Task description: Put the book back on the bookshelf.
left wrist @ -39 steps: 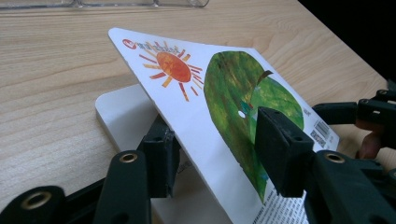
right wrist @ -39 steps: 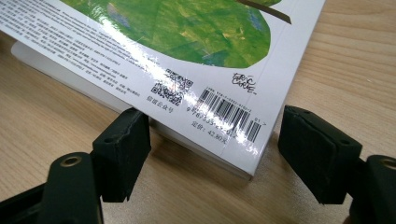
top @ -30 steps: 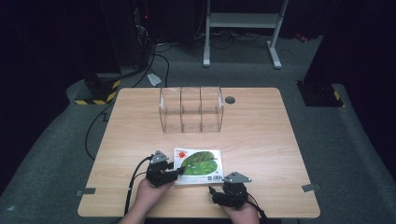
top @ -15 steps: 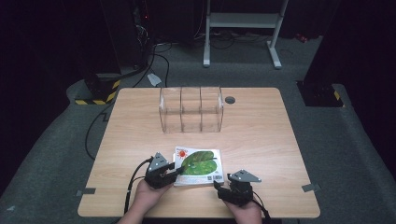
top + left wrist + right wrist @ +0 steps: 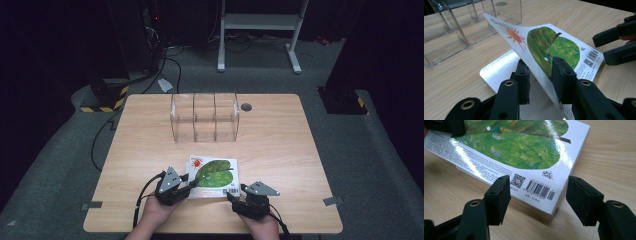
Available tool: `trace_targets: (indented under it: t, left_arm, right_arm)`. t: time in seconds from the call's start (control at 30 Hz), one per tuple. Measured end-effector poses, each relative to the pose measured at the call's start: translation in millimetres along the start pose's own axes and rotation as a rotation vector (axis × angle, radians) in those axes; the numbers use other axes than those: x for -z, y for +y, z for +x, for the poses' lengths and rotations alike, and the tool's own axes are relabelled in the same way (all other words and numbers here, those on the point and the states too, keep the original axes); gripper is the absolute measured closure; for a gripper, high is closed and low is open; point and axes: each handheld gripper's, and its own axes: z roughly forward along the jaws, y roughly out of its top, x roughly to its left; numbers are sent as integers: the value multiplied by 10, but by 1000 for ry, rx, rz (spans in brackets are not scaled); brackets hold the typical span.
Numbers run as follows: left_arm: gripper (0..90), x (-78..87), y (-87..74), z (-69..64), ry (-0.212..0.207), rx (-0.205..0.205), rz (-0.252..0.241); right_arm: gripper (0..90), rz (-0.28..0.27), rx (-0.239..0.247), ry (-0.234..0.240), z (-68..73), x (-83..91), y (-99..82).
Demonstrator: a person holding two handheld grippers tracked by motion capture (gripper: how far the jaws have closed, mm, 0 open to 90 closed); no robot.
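A picture book (image 5: 215, 172) with a green leaf on its cover lies near the front edge of the wooden table (image 5: 280, 140). My left gripper (image 5: 189, 184) is at the book's left edge, shut on the cover (image 5: 554, 45), which is lifted off the white page (image 5: 499, 70) beneath; one jaw sits under the cover and one on top. My right gripper (image 5: 235, 195) is at the book's near right corner. In the right gripper view it (image 5: 537, 195) stands open, its jaws either side of the barcode corner (image 5: 540, 188), just above the table.
A clear plastic organizer (image 5: 204, 117) with three compartments stands behind the book at mid-table. A round cable hole (image 5: 246, 106) lies to its right. Beyond the table are dark floor, cables and a white frame stand (image 5: 260, 22).
My right gripper has shifted a little to the right and forward, toward the book's near right corner. The left gripper stays at the left edge.
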Motion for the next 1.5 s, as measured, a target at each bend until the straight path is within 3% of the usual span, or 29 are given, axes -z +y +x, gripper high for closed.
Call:
trace_targets:
  t: [0.13, 0.27, 0.47, 0.6, 0.83, 1.0, 1.23, 1.5]
  left_arm:
    - [681, 11, 1, -14, 1, -19, -20]
    - [683, 40, 12, -41, 1, -35, -40]
    - [686, 72, 21, -95, 9, -64, -62]
    - [686, 105, 27, -134, 16, -89, -79]
    - [698, 172, -23, -232, 27, -126, -119]
    - [711, 187, -68, -250, 26, -128, -125]
    - [720, 179, -110, -242, 20, -103, -122]
    - [723, 149, -127, -207, 17, -55, -86]
  right_arm:
    - [286, 45, -45, -16, -33, -52, 65]
    - [270, 29, -64, -10, -101, -67, 167]
    - [245, 16, -124, 35, -210, -82, 205]
    - [242, 21, -119, 51, -199, -70, 164]
    - [238, 23, -155, 84, -257, -121, 217]
    - [233, 35, -196, 123, -320, -213, 255]
    - [245, 43, -197, 162, -302, -287, 281]
    - [308, 44, -186, 132, -262, -278, 280]
